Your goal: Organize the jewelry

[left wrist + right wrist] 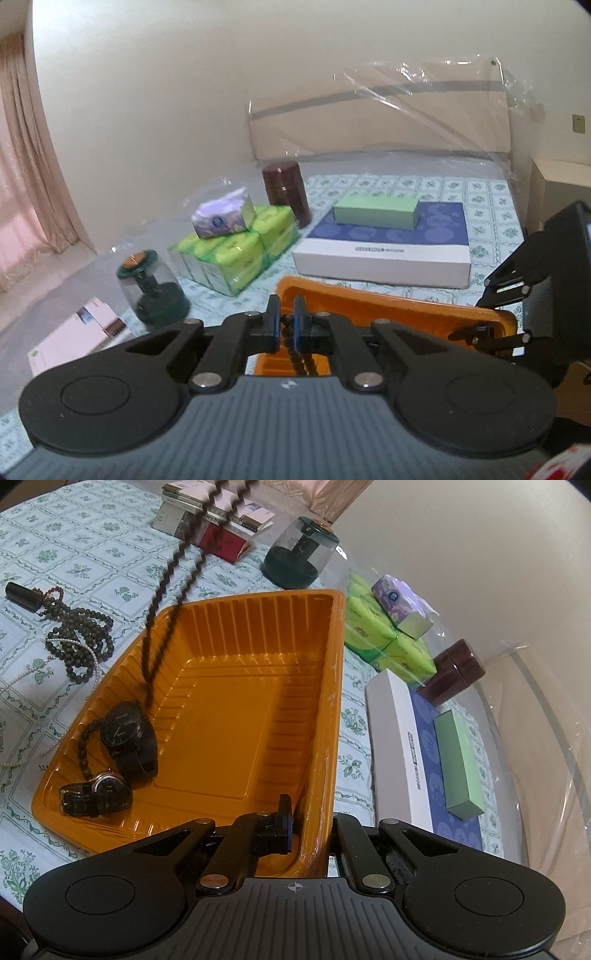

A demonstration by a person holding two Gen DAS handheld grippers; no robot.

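Left tool (pixel 285 325) is being kept clamped on a dark bead strand (pixel 301 360), its jaws nearly together with a bead pinched between the pads at lower centre of the left wrist view. In the right wrist view the same strand (pixel 173 587) is being dangled as a blurred loop from the top edge down toward the left half of the orange tray (pixel 236 701), so that its lower end is being hung just above the tray's left slope, apparently to be lowered inside.

Right tool (pixel 308 823) is being held shut on the tray's near right wall at bottom centre, one finger inside and one outside the rim, probably so the light plastic tray is being steadied while jewelry is being dropped in.

Two watches (pixel 125 731) and a short bead string are already being stored at the lower left of the tray. More jewelry is being left on the counter (pixel 92 568) at the left of the frame: a pile of dark beads (pixel 81 642), a thin pearl strand and a small black tube (pixel 20 593). Tissue packs (pixel 384 635), a maroon jar (pixel 454 675) and a flat box (pixel 402 753) are being kept along the right side, clear of the work.
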